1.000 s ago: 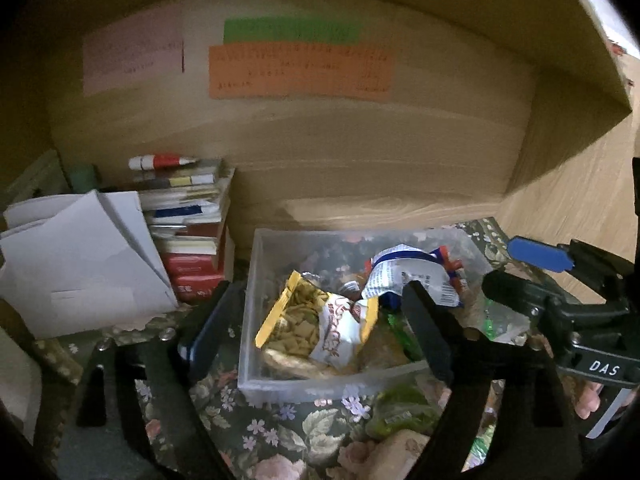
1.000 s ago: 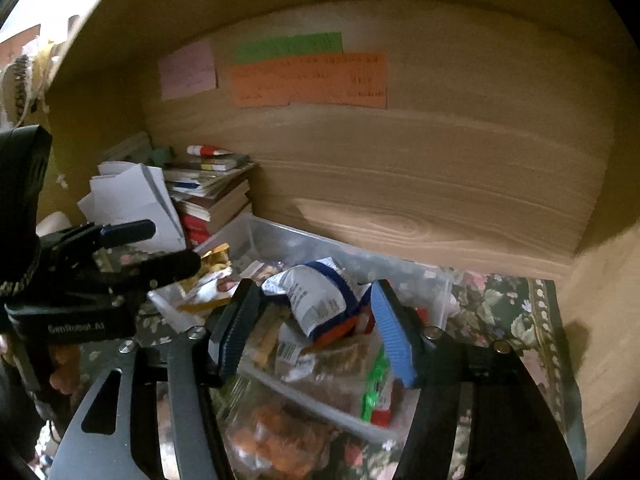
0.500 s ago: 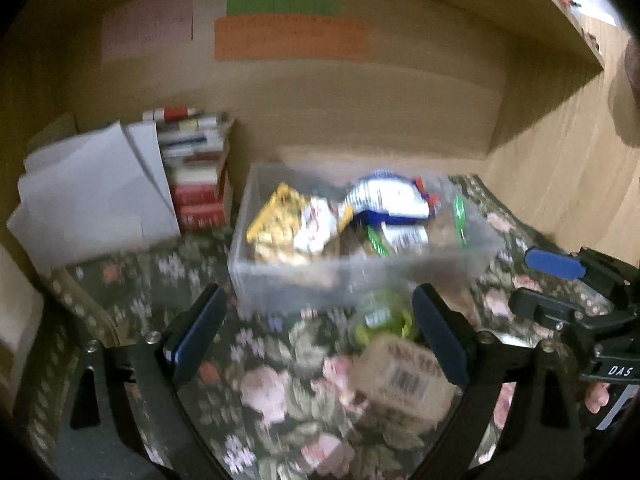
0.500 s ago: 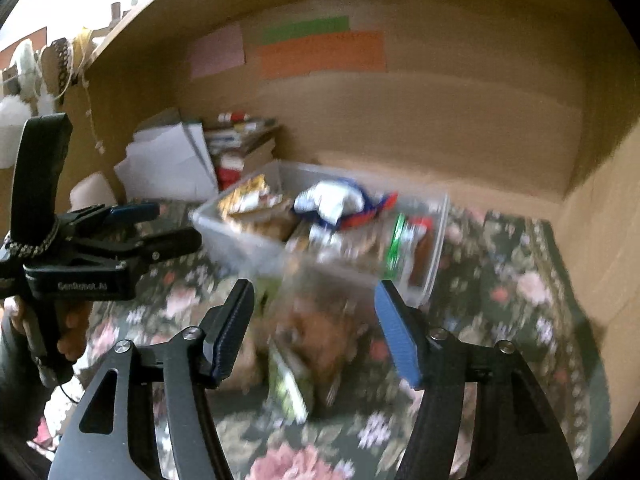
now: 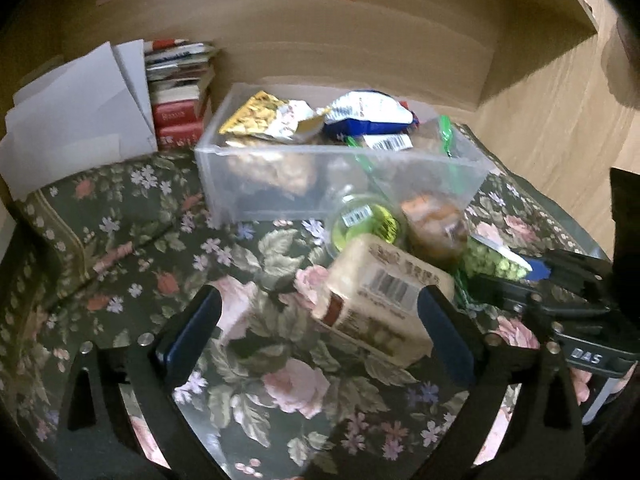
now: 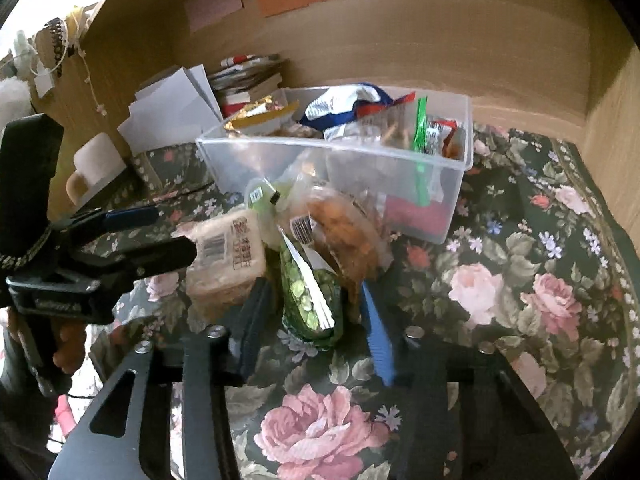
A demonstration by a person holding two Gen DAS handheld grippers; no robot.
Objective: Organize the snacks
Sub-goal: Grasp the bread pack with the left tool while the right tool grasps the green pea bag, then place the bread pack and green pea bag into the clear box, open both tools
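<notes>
A clear plastic bin point(image 5: 280, 168) point(image 6: 360, 160) holds several snack packs on the floral cloth. In front of it lie a beige barcoded pack point(image 5: 380, 300) point(image 6: 228, 256), a round green-lidded tub point(image 5: 364, 222) point(image 6: 262, 196), a bag of orange snacks point(image 5: 434, 222) point(image 6: 344, 232) and a green pea bag point(image 5: 492, 260) point(image 6: 308, 300). My left gripper point(image 5: 316, 328) is open, its right finger beside the beige pack. My right gripper point(image 6: 316, 316) is open, its fingers on either side of the green pea bag.
A stack of books point(image 5: 180, 92) and white folded papers point(image 5: 72, 120) stand at the back left against the wooden wall point(image 5: 360, 40). A wooden side panel point(image 6: 616, 140) closes the right. A white mug point(image 6: 96, 164) sits at the left.
Both grippers pulled back from the bin and dropped lower. The loose snacks in front of the bin now lie between the fingers.
</notes>
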